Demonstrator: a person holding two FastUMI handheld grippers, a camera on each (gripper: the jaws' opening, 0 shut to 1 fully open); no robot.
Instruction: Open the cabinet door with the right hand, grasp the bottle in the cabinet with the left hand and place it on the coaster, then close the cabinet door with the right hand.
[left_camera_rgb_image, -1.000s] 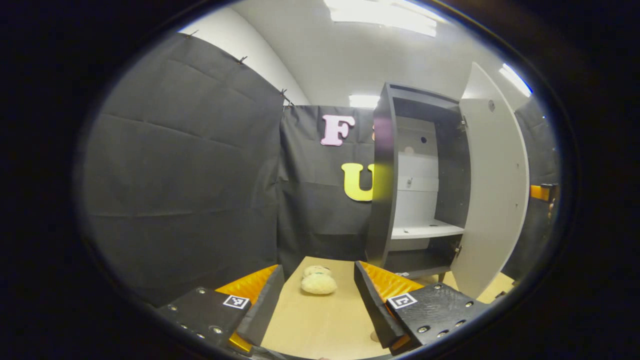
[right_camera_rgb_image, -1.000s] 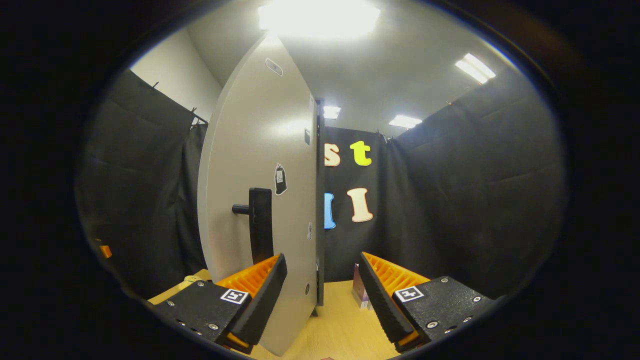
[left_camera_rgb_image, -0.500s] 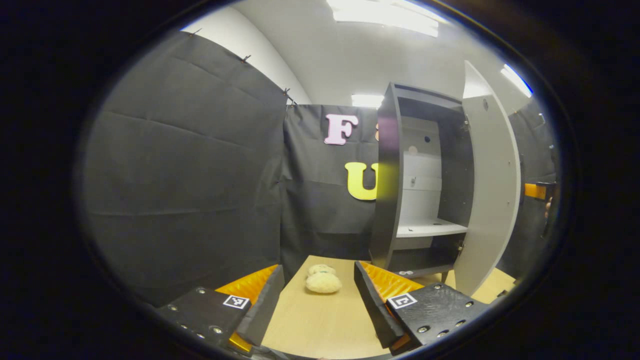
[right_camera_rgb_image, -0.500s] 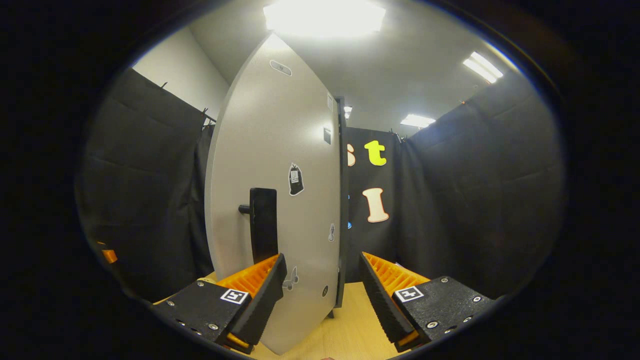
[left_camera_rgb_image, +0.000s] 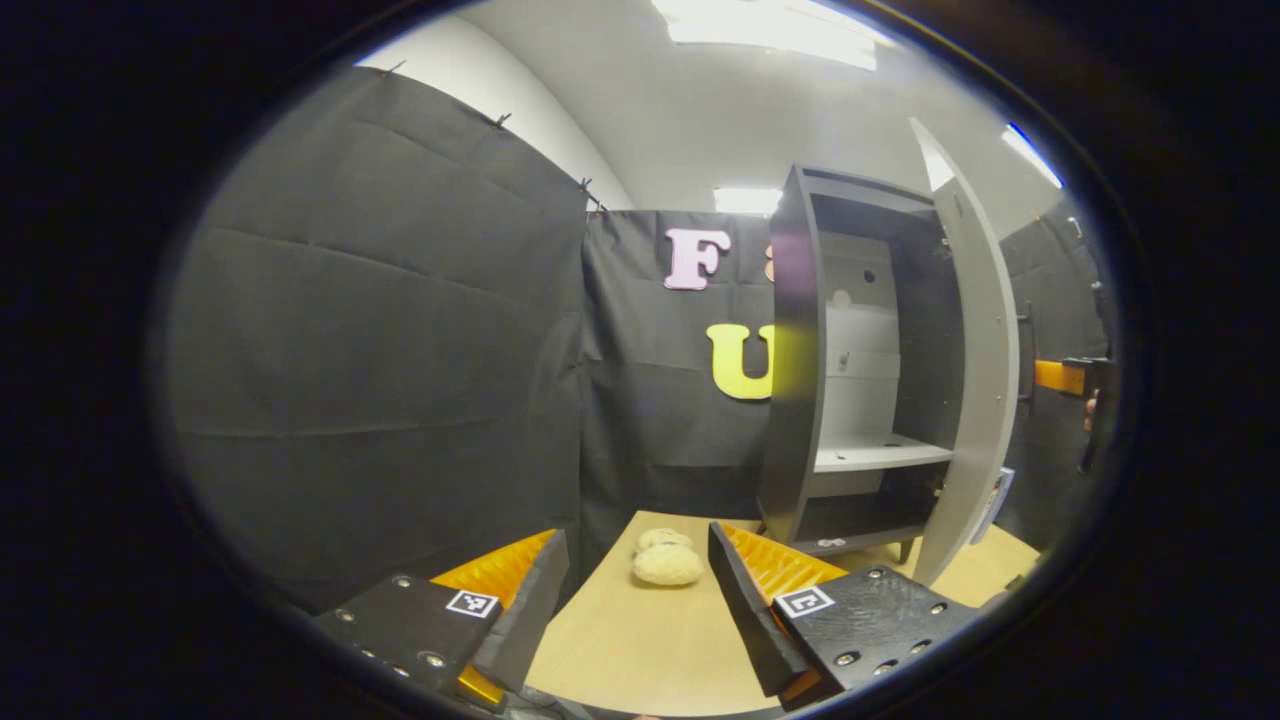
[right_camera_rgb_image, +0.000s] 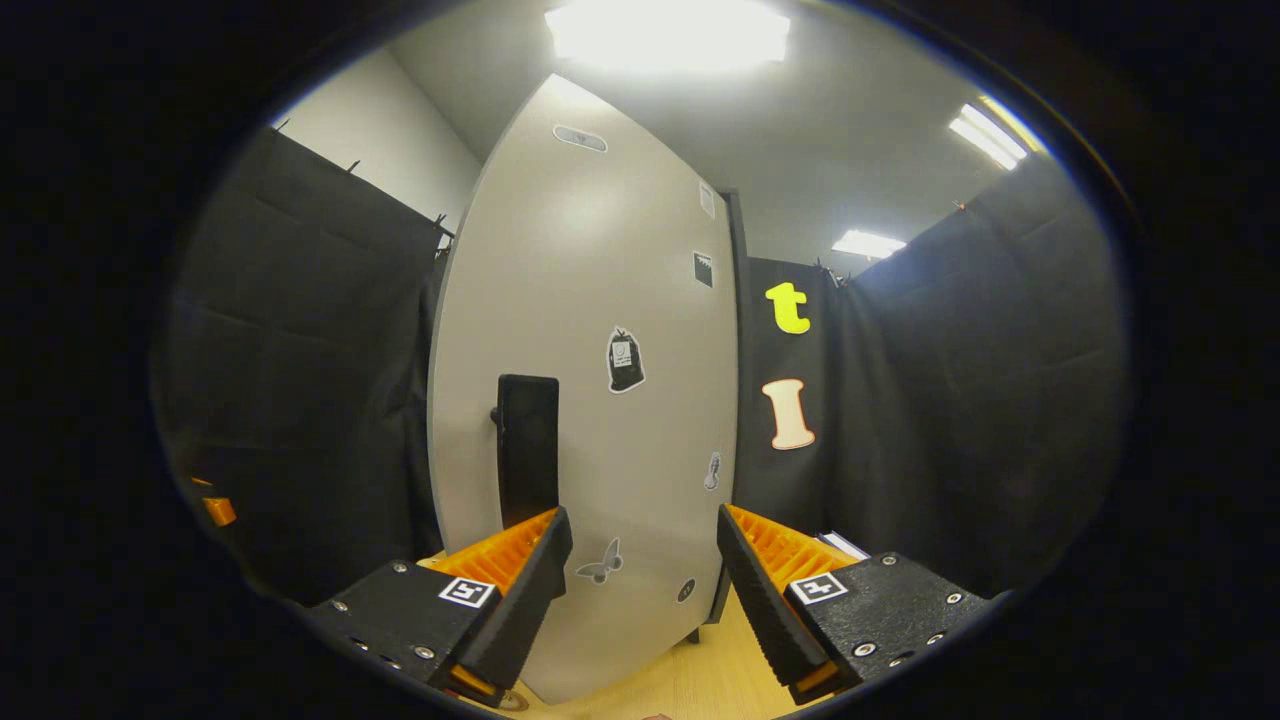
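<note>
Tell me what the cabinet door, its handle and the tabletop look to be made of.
Cabinet door: probably painted or laminated board, matte pale grey; flat, with a soft sheen from the ceiling light and a thin panel edge.
Handle: matte black bar on a short post; plastic or coated metal, which one cannot be told.
Tabletop: light wood or wood-look laminate, smooth, with faint grain lines.

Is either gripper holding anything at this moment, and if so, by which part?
Nothing is held. The left gripper is open over the table, and the right gripper is open in front of the cabinet door, apart from its handle.
</note>
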